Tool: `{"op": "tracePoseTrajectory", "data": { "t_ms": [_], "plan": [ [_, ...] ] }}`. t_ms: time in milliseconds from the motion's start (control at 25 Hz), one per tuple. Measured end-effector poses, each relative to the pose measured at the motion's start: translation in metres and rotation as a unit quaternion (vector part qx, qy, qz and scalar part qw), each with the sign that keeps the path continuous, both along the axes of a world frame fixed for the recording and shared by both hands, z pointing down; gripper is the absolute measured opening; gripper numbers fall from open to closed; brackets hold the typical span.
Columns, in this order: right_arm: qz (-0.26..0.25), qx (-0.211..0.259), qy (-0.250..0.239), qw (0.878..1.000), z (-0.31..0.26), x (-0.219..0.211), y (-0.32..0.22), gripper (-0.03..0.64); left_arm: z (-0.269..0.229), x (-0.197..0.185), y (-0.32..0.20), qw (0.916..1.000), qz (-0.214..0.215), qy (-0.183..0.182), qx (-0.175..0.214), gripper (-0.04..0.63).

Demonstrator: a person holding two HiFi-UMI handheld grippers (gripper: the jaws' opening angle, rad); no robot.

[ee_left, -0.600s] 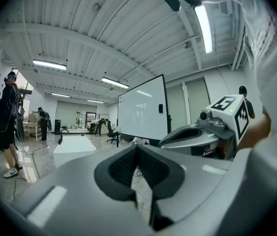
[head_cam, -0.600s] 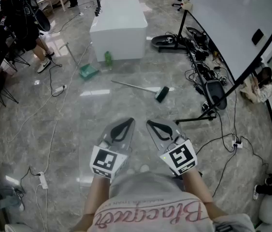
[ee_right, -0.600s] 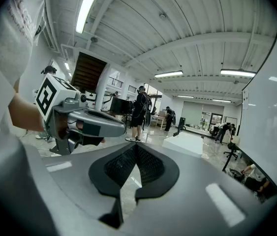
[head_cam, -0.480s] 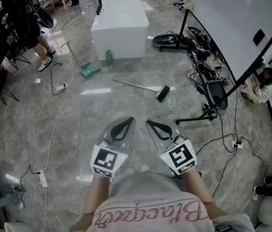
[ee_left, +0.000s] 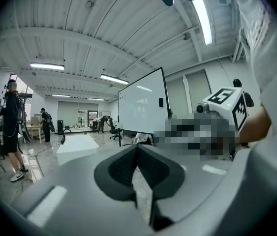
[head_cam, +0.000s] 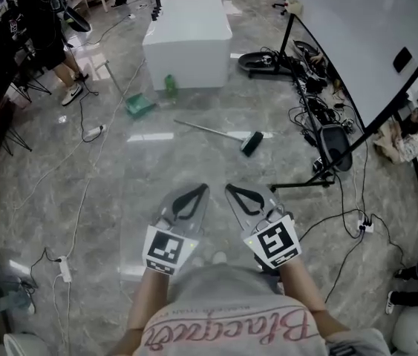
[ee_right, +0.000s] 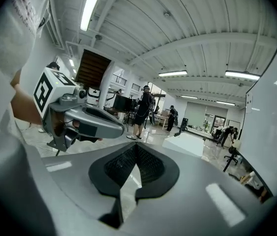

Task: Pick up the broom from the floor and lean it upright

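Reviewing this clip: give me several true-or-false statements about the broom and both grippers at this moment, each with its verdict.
1. The broom lies flat on the floor. True.
2. The right gripper grips the broom's handle. False: it is shut on nothing, well short of the broom.
3. The left gripper has its jaws together, with nothing between them. True.
4. The green bottle sits under the whiteboard. False: it is beside the white block.

Green bottle (head_cam: 169, 87) beside white box (head_cam: 188, 39); whiteboard (head_cam: 357, 35).
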State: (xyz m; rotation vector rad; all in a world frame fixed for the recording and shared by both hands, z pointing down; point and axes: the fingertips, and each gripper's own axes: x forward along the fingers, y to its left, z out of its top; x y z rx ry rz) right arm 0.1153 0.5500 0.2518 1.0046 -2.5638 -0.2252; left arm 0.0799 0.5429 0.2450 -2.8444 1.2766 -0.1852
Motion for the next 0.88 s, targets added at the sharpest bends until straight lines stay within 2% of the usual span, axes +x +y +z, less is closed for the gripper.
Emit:
{"op": "tracePoseTrajectory", "data": {
  "t_ms": [160, 480, 880],
  "plan": [
    [-0.013, 0.009, -0.001, 1.0, -0.001, 0.001, -0.001, 0.002, 0.0, 0.0, -0.003, 0.9999, -0.01, 0.004, -0.003, -0.002],
    [-0.032, -0.016, 0.007, 0.999, 0.01, 0.004, -0.007, 0.002, 0.011, -0.002, -0.012, 0.9992, -0.033, 0.008, -0.021, -0.002],
    [-0.035, -0.044, 0.018, 0.998, 0.027, -0.008, -0.052, 0.002, 0.022, -0.026, -0.063, 0.9977, -0.049, 0.024, -0.04, -0.002]
  ]
}}
